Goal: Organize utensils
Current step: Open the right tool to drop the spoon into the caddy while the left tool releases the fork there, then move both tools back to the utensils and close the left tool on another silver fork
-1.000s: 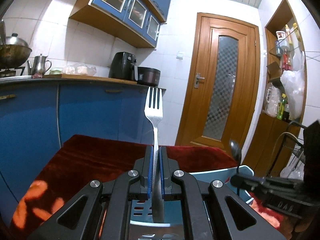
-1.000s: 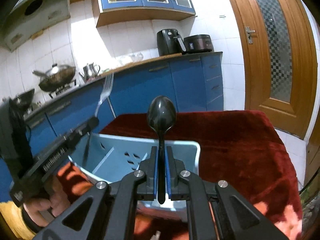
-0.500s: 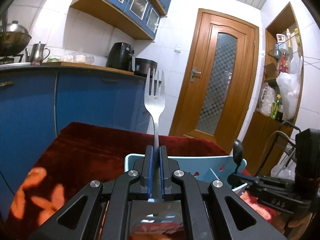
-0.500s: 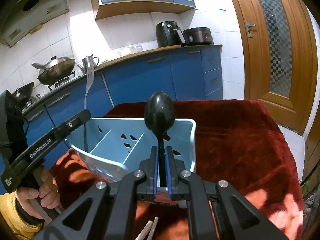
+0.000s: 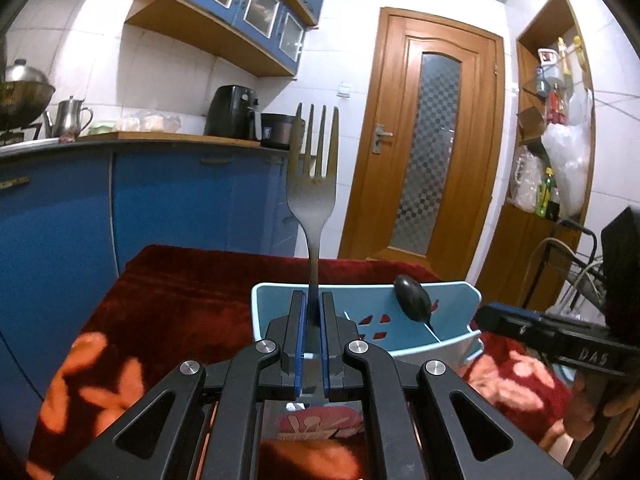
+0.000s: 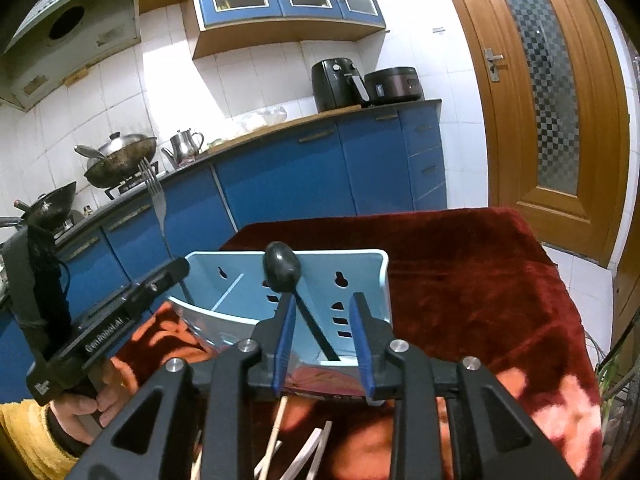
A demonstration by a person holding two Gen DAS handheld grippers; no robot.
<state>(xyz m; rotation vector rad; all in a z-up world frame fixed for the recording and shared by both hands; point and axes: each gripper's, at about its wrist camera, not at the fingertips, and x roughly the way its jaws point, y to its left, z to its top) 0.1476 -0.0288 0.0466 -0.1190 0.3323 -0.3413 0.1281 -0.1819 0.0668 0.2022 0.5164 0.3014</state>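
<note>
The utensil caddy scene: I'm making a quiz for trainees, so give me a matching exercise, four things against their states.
Things:
1. fork
2. black spoon
3. right gripper
4. chopsticks

States:
A. jaws apart, just opened
B. lying on the red cloth
C. clamped upright in the left gripper
D. leaning inside the blue caddy, released

Pairs: 1-C, 2-D, 3-A, 4-B
</note>
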